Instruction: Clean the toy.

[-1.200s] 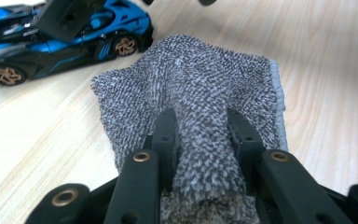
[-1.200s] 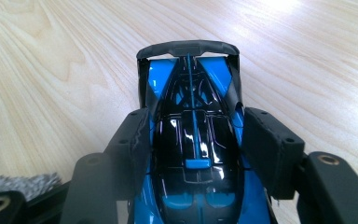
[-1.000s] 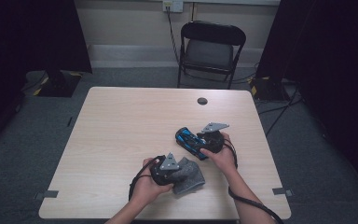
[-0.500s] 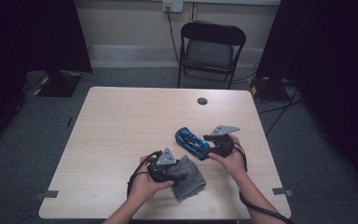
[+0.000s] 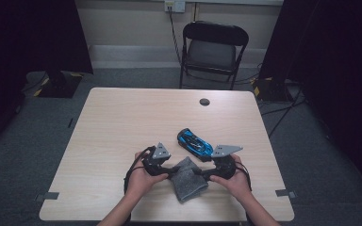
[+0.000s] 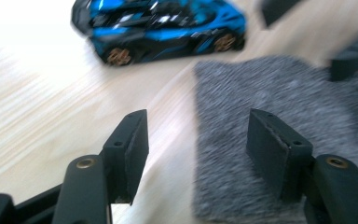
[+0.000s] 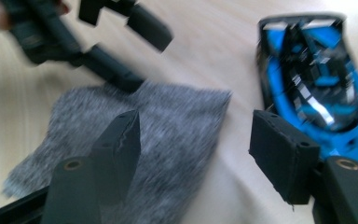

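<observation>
Both tools sit low over the near part of the tabletop [image 5: 122, 127], one at each side of a grey cloth [image 5: 188, 179]. The left tool [image 6: 196, 140] has its jaws apart, straddling the cloth's edge with nothing pinched; they have just been opening, then eased back a little. The right tool [image 7: 193, 149] is likewise apart, with one jaw over the cloth and the other beside a blue toy car [image 7: 317, 88], and holds nothing.

The cloth lies flat on the tabletop between the two hands, and the car stands just beyond it, close to the right tool.

The likely trouble is a missed pinch: the cloth is thin and flat, so jaws closing from this height could scrape the tabletop or slide over the fabric and merely bunch it. The right tool's outer jaw is close enough to the car that a careless closing or sweep could knock it away.

Compared with a second ago, the right hand [image 5: 235, 181] has come back from beside the car to the cloth's right edge, and the left hand [image 5: 143, 176] has shifted off the cloth to its left edge.
</observation>
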### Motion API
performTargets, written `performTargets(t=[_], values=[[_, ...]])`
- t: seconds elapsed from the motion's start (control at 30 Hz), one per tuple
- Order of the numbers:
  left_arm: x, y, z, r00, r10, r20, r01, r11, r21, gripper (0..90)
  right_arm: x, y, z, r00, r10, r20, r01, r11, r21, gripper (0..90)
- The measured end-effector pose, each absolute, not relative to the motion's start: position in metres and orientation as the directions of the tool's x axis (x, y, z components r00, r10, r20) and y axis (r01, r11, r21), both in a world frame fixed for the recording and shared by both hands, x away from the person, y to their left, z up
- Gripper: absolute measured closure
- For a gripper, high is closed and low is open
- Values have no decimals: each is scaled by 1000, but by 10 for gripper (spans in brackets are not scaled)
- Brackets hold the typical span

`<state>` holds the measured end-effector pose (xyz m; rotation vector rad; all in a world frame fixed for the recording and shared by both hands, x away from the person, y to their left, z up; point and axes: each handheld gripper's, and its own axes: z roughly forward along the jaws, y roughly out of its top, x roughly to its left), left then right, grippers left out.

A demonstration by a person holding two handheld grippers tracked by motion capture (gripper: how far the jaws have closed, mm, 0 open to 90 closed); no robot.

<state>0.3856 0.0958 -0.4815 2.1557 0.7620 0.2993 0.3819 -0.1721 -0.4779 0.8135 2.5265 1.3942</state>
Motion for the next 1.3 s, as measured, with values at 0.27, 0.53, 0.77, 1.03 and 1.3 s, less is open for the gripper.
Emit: performTargets(t=[0.27, 0.53, 0.77, 1.03, 1.3], values=[[388, 94, -489, 800, 599, -22, 411, -521, 748, 466, 361, -170, -492, -868, 481, 122, 376, 477, 795, 315], [388, 91, -488, 808, 587, 44, 377, -573, 727, 486, 353, -178, -499, -888, 456, 50, 322, 542, 776, 331], [387, 87, -483, 814, 581, 20, 384, -563, 732, 493, 352, -196, -497, -878, 477, 31, 326, 551, 768, 343], [405, 78, -463, 793, 609, 18, 360, -492, 792, 371, 350, -196, -480, -852, 519, 62, 340, 460, 820, 325], [438, 50, -451, 810, 586, 21, 322, -474, 819, 312, 340, -160, -483, -883, 457, 110, 341, 459, 820, 297]])
